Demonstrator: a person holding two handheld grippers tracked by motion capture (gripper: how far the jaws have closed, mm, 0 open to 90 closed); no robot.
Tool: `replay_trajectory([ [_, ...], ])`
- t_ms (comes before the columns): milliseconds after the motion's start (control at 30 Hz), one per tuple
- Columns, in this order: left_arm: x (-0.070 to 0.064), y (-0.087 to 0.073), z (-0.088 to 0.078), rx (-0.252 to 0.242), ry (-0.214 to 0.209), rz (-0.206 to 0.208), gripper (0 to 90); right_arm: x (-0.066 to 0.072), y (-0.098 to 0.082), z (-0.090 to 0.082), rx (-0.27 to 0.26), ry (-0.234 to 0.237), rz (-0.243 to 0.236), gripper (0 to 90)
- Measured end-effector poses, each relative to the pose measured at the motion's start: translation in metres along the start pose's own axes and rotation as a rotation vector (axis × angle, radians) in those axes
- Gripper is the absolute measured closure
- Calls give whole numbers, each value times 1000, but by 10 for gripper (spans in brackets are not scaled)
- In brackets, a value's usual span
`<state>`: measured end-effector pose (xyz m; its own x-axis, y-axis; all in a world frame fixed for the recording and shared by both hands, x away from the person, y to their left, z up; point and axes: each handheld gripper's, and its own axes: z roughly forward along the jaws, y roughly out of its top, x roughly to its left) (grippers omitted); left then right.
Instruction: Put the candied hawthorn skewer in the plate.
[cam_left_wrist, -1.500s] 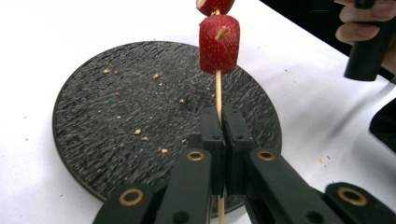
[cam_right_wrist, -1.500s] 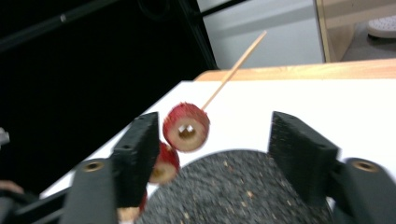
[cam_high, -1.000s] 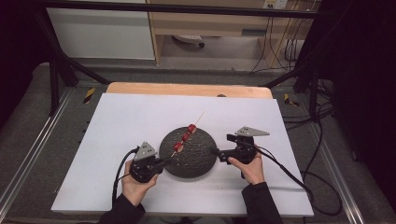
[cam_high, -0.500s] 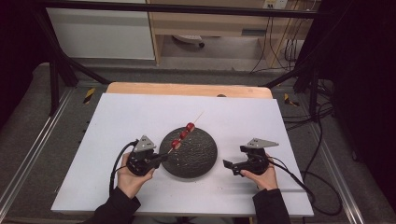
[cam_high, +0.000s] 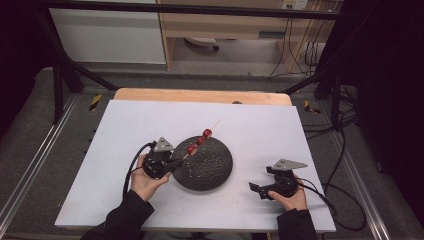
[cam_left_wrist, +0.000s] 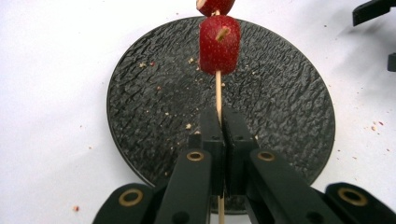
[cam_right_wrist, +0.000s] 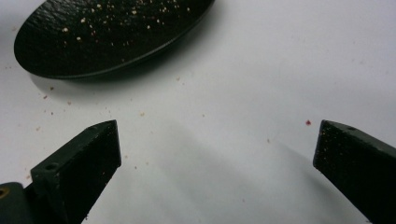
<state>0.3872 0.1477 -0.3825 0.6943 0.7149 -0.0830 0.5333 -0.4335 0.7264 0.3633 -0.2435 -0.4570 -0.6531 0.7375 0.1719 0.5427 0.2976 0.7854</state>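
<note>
The left tongs (cam_left_wrist: 218, 140) are clamped tight on the bare end of the skewer (cam_left_wrist: 217, 91), holding it slanted over the black plate (cam_high: 215, 172) so the strawberry pieces (cam_high: 199, 142) threaded along it hang clear and any crumbs probably drop onto the plate rather than the white tabletop (cam_high: 260, 125). The right tongs (cam_right_wrist: 215, 163) gape wide with nothing between them, low over the tabletop just beside the plate's right edge. A second ago they were at the plate's right rim near the skewer; since then they have drawn back to the right, while the left tongs have kept the skewer in place.
</note>
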Motion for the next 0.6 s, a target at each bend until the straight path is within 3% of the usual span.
replay_trajectory([
  [233,2,6,12,58,15,0,883,-2,-6,-3,18,-11,3,14],
  [600,-1,0,34,151,32,12,883,-3,-6,-11,-13,0,13,13],
])
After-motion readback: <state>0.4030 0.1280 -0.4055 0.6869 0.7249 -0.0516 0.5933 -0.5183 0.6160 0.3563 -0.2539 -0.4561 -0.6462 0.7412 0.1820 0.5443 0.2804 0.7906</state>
